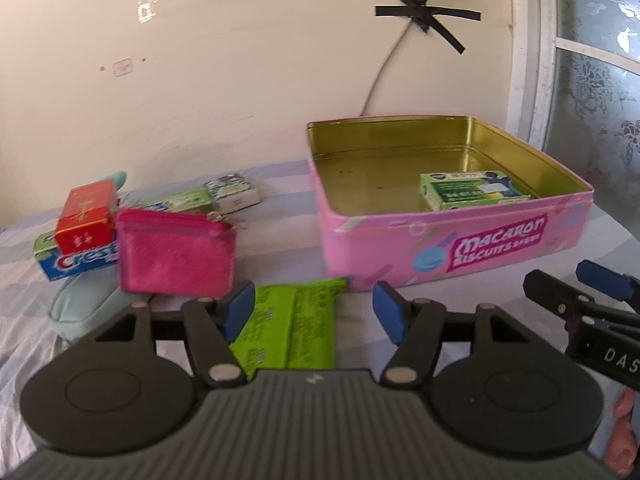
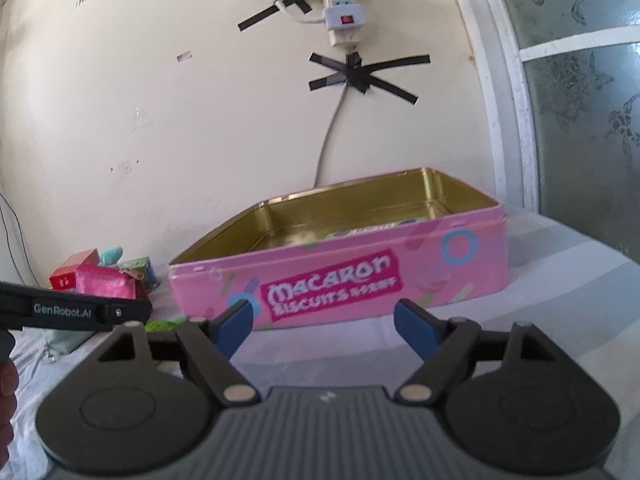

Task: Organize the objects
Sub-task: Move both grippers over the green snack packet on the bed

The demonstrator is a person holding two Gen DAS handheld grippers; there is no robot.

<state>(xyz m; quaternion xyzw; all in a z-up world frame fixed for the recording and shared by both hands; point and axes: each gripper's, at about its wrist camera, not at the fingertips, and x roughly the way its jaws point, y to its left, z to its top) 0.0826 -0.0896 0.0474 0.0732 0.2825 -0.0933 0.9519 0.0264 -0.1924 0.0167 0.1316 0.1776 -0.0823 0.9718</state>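
Note:
A pink "Macaron Biscuits" tin (image 1: 400, 256) stands open on the striped sheet, with a green box (image 1: 468, 192) lying in its near right corner. My left gripper (image 1: 314, 312) is open, low over a bright green packet (image 1: 288, 332) that lies just in front of the tin; the packet sits under the left finger and is not pinched. Left of it rests a pink zip purse (image 1: 176, 252). My right gripper (image 2: 324, 326) is open and empty, facing the tin's long front wall (image 2: 440, 272); its fingertips also show at the right edge of the left wrist view.
At the left lie a Crest toothpaste box (image 1: 76, 262) with a red box (image 1: 86, 216) on it, a green carton (image 1: 180, 202), a small patterned box (image 1: 234, 194) and a pale teal pouch (image 1: 84, 308). A wall with a taped cable (image 1: 420, 16) is close behind.

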